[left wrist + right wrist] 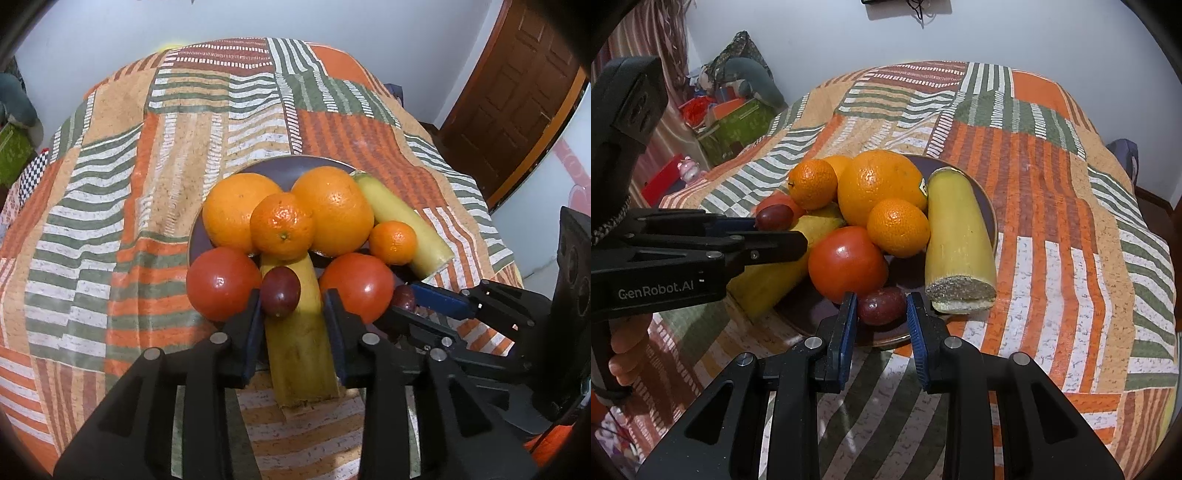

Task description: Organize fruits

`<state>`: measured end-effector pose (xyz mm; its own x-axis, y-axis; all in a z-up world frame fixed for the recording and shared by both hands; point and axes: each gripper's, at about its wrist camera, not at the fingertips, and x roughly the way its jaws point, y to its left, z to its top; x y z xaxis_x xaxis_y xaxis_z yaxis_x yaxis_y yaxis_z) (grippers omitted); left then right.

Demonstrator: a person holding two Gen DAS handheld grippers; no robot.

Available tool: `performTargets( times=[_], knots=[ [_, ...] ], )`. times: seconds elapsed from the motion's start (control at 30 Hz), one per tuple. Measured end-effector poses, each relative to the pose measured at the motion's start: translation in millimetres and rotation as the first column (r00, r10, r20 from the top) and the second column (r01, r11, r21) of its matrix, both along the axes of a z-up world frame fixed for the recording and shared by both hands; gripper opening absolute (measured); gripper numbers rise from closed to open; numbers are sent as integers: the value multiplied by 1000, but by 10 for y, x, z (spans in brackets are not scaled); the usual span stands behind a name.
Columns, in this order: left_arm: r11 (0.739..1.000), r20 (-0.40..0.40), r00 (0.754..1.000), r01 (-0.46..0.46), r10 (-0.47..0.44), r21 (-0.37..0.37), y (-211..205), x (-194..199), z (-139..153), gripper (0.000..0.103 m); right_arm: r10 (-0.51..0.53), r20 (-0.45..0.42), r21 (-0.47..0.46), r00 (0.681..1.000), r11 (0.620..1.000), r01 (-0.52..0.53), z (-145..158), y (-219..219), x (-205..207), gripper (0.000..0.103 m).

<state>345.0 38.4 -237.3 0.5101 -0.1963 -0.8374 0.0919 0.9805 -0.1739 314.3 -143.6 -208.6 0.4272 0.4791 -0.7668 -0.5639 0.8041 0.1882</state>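
A dark plate (273, 168) holds two oranges (332, 210), two tangerines (282, 225), two tomatoes (221, 282), two yellow banana pieces (299, 350) and two purple grapes. My left gripper (291, 304) is open, its jaws astride one grape (280, 291) that lies on the near banana piece. My right gripper (881, 308) is open around the other grape (881, 304) at the plate's (990, 214) near rim, beside a tomato (847, 264) and the cut banana piece (955, 240). The right gripper also shows in the left wrist view (410, 297).
The table wears a patchwork cloth (147, 184) of orange, green and white stripes. A brown door (517, 92) stands at the right. Boxes and clutter (735, 122) lie on the floor to the left of the table.
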Motion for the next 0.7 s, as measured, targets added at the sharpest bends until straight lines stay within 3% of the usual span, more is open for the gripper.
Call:
performTargets(
  times=[0.07,0.17,0.37,0.7],
  knots=[
    [1000,-3,1000,-3,3,5,-7,-12,9,33,4,-20,13,1000,1000,-4,3,-9,6,26],
    [1000,1,1000,-3,3,11,-21,-49,45,33,0,-25,24,1000,1000,1,31,-25,-3,37],
    [999,47,998,-36,36,-2,32,-207,260,33,-16,2,44,1000,999,16,184,-108,-68,37],
    [996,209,974,-91,92,-15,92,-672,963,33,-61,169,109,984,993,43,942,-345,-413,37]
  ],
)
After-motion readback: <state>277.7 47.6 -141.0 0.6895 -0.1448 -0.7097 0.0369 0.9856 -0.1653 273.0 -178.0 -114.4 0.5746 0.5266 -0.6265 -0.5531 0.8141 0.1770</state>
